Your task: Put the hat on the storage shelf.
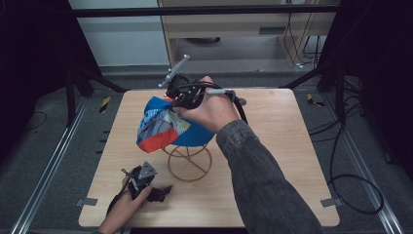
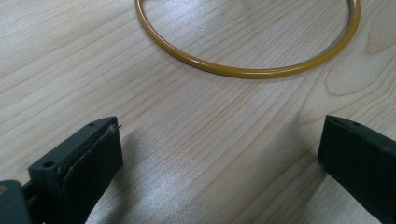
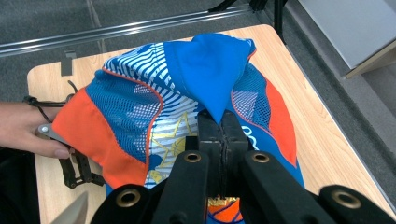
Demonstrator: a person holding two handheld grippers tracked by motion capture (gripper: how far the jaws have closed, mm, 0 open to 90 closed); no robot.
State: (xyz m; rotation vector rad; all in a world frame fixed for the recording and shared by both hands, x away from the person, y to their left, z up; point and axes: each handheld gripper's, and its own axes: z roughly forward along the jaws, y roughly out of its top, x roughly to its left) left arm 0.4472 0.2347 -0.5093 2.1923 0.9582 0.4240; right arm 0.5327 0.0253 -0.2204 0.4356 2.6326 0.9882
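Observation:
A blue, orange and white patterned cap point(image 1: 163, 126) hangs over a gold wire stand point(image 1: 190, 163) near the middle of the wooden table point(image 1: 282, 146). My right gripper point(image 1: 182, 97) is above the cap's far side, shut on a fold of its blue fabric point(image 3: 210, 70); in the right gripper view the jaws are pressed together with the cloth pinched at their tips point(image 3: 223, 122). My left gripper point(image 1: 163, 191) rests low on the table at the near left, open, its fingers point(image 2: 88, 158) wide apart over bare wood. The stand's round base ring point(image 2: 247, 70) lies just ahead of it.
Metal rails run along the floor on both sides of the table point(image 1: 44, 170). Cables trail on the floor at the right point(image 1: 350, 185). A light wooden cabinet point(image 1: 234, 29) stands beyond the table's far edge.

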